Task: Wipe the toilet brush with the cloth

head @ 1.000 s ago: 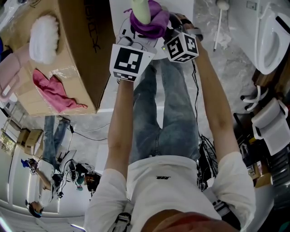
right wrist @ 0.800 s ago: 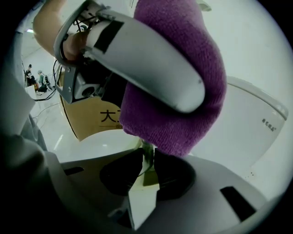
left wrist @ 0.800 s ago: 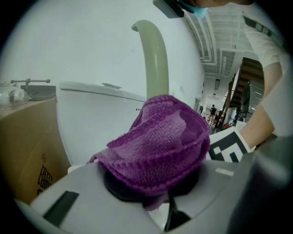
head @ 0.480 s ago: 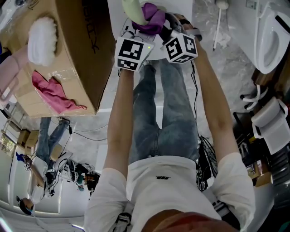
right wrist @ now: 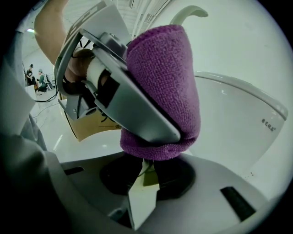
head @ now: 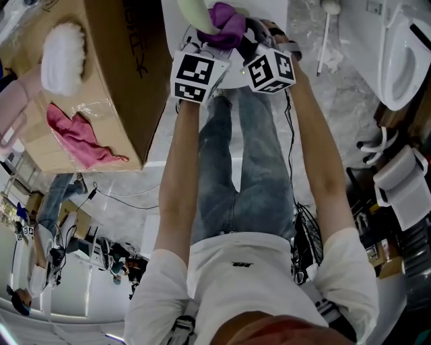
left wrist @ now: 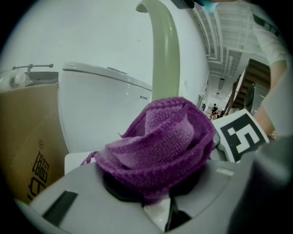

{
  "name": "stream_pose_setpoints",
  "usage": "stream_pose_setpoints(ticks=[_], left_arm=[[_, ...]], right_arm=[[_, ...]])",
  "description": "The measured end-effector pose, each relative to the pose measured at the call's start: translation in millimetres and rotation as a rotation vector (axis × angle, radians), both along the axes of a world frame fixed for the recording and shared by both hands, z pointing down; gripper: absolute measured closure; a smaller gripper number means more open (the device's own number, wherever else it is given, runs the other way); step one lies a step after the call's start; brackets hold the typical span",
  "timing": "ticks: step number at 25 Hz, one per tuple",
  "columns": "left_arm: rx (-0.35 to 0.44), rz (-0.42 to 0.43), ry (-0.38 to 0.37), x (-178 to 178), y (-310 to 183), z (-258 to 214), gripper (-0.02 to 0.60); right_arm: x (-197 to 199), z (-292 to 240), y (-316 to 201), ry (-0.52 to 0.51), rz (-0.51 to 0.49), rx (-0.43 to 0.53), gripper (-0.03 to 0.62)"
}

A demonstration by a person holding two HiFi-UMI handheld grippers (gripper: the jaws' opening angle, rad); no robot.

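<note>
A purple cloth point(head: 226, 24) is wrapped round the pale green toilet brush handle point(head: 191, 9) at the top of the head view. My left gripper point(head: 210, 42) holds the bunched cloth point(left wrist: 160, 141) between its jaws, which are opening. The handle point(left wrist: 165, 64) rises out of the cloth. My right gripper point(head: 248, 42) is shut on the handle point(right wrist: 148, 176) just below the cloth point(right wrist: 165, 82). The left gripper's grey body point(right wrist: 123, 100) lies against the cloth's left side. The brush head is hidden.
A cardboard box point(head: 118, 87) at the left holds a white fluffy brush head point(head: 64, 57) and a pink cloth point(head: 81, 135). A white toilet point(left wrist: 105, 109) stands just behind the grippers. Another toilet point(head: 404, 54) and a white brush point(head: 328, 34) are at the right.
The left gripper has moved toward the top of the head view with the cloth, down along the handle. The right gripper has stayed where it was.
</note>
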State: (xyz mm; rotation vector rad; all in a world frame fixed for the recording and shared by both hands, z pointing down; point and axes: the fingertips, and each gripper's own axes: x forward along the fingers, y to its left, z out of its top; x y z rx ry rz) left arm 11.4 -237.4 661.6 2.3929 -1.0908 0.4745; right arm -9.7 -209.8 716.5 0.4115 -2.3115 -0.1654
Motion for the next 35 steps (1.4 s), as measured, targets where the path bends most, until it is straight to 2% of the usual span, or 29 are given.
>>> stream_pose_setpoints(ticks=[7, 19, 23, 35], left_arm=[[0.007, 0.007, -0.030, -2, 1, -10, 0.480], [0.105, -0.012, 0.040, -15, -4, -84, 0.480], [0.135, -0.046, 0.084, -19, -11, -115, 0.480], [0.152, -0.068, 0.136, -31, -26, -171, 0.441]], right_arm=[[-1, 1, 1, -0.003, -0.002, -0.001, 0.519], [0, -1, 0, 0.001, 0.000, 0.000, 0.519], [0, -1, -1, 0.004, 0.001, -0.003, 0.519], [-1, -1, 0, 0.007, 0.005, -0.007, 0.519]])
